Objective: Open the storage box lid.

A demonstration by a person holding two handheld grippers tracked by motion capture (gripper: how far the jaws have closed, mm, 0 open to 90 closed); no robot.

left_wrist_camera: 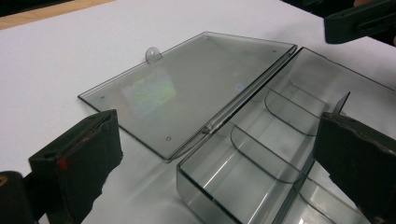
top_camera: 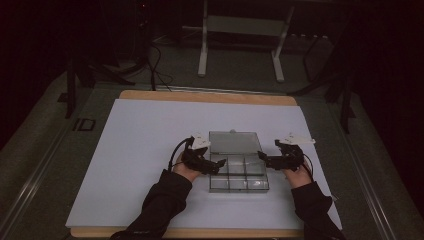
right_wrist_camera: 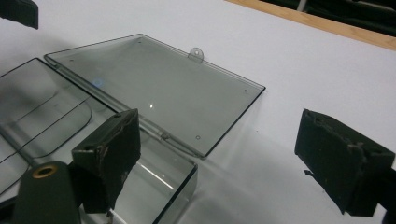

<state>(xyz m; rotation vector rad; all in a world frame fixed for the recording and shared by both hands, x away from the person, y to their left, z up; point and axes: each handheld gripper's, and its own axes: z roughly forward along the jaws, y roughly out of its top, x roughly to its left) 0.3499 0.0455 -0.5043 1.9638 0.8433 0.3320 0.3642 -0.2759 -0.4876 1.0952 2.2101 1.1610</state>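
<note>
A clear smoky plastic compartment box lies open on the white sheet. Its lid is folded flat behind it, with a small hang tab at the far edge. Several curved dividers split the empty base. My left gripper is open at the box's left side and straddles its wall near the hinge, one jaw over the base, one over the sheet. My right gripper is open at the right side and straddles that wall the same way. The lid lies beyond both.
The white sheet covers a wooden board on a dark table. A white metal frame and cables stand beyond the far edge. The right gripper's jaw shows in the left gripper view.
</note>
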